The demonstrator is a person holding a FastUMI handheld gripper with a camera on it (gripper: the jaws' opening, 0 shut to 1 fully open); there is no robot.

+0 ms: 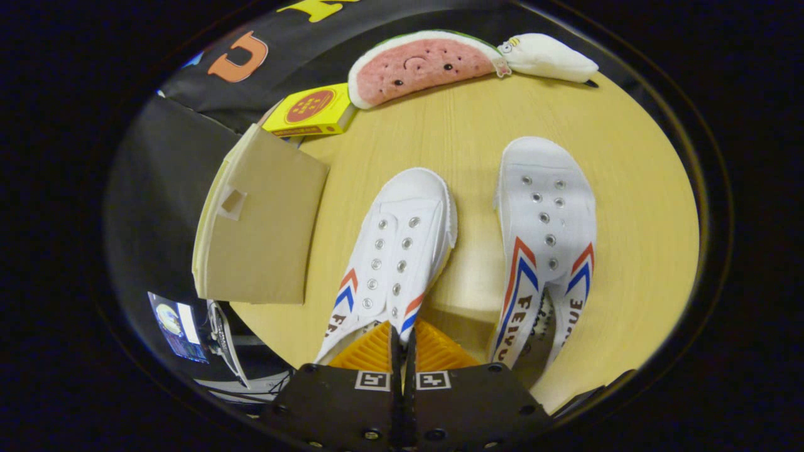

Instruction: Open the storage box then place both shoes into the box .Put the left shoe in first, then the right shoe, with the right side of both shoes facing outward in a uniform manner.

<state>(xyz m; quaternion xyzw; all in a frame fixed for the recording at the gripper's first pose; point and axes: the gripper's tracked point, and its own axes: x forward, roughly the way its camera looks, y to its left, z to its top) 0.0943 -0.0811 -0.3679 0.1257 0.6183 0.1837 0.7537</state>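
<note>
Your gripper (402, 339) has its fingers pressed together, with only a thin slit between them, right at the heel opening of the nearer shoe; you cannot tell from here whether any of the canvas edge is pinched in that slit. That left-hand sneaker (396, 257) is white canvas, unlaced, with two rows of metal eyelets, a rubber toe cap pointing away from you, and red and blue chevron stripes on both sides near the heel. It lies just ahead of the fingers, angled slightly to the right. The right-hand sneaker (545, 238) matches it in every detail and sits apart from the first on the wooden desk (628, 188), toe also pointing away, its open collar showing a printed insole. To the left of the shoes you have the storage box (260, 220), a plain brown cardboard face with a pale edge and a small cut tab, overhanging the desk's edge. Beyond it lies a yellow carton (311, 112), touching a watermelon-slice plush (424, 63), and beside that a white plush toy (546, 56).
</note>
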